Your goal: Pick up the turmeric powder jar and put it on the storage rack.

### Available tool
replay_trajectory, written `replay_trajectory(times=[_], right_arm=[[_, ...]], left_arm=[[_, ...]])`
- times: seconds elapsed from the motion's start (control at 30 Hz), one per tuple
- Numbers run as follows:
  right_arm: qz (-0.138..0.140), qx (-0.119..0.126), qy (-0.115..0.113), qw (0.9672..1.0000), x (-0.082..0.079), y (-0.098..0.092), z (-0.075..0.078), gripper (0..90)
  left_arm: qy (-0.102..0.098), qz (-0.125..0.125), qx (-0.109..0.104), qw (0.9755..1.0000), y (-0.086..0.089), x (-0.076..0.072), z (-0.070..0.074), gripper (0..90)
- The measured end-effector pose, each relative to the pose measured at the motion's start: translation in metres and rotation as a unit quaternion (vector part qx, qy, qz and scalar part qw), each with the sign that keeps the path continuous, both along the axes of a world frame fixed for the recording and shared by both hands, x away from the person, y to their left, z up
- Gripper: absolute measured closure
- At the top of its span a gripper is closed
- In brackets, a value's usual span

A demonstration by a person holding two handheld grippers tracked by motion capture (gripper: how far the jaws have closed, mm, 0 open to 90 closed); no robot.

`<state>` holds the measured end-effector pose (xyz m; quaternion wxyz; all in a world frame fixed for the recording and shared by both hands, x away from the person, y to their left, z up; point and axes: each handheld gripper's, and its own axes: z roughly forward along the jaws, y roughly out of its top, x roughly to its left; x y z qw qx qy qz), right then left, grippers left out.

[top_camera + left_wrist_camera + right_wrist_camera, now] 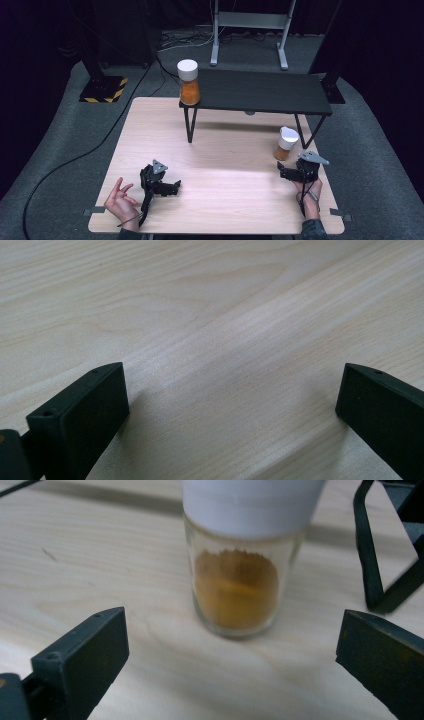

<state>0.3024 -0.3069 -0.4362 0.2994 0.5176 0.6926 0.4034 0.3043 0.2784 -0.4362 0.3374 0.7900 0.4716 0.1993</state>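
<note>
The wooden table (220,165) takes up the middle of the high view, and a black shelf (260,91) on thin legs stands across its twelve o'clock edge. At the shelf's left end, about eleven o'clock from the table's centre, stands a jar (188,81) with a white lid and orange powder. A second, smaller jar (286,143) of the same kind stands on the table at about three o'clock, just beside the shelf's right leg (370,555). The right gripper (290,172) sits near that small jar, at its six o'clock, with its jaws spread wide and nothing between them; in the right gripper view the small jar (240,585) stands upright straight ahead, apart from both jaws. The left gripper (167,186) lies at about eight o'clock on bare wood, jaws spread and empty, the left hand (120,202) open beside it. The step in hand looks like the approach to grasp the small jar. The next move likely calls for sliding the right gripper forward until the glass sits between the jaws, then closing below the lid.
</note>
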Motion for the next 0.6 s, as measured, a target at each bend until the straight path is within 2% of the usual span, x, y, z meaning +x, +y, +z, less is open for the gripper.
replay_trajectory(times=[0.37, 0.6], right_arm=[[-0.006, -0.004, -0.007, 0.9999, 0.029, 0.013, 0.011, 0.0], [-0.010, -0.010, -0.005, 0.9999, 0.040, 0.017, 0.012, 0.0]], left_arm=[[0.000, 0.004, 0.000, 1.0000, -0.001, -0.001, 0.000, 0.0], [0.000, 0.006, 0.000, 1.0000, -0.002, -0.001, 0.000, 0.0]])
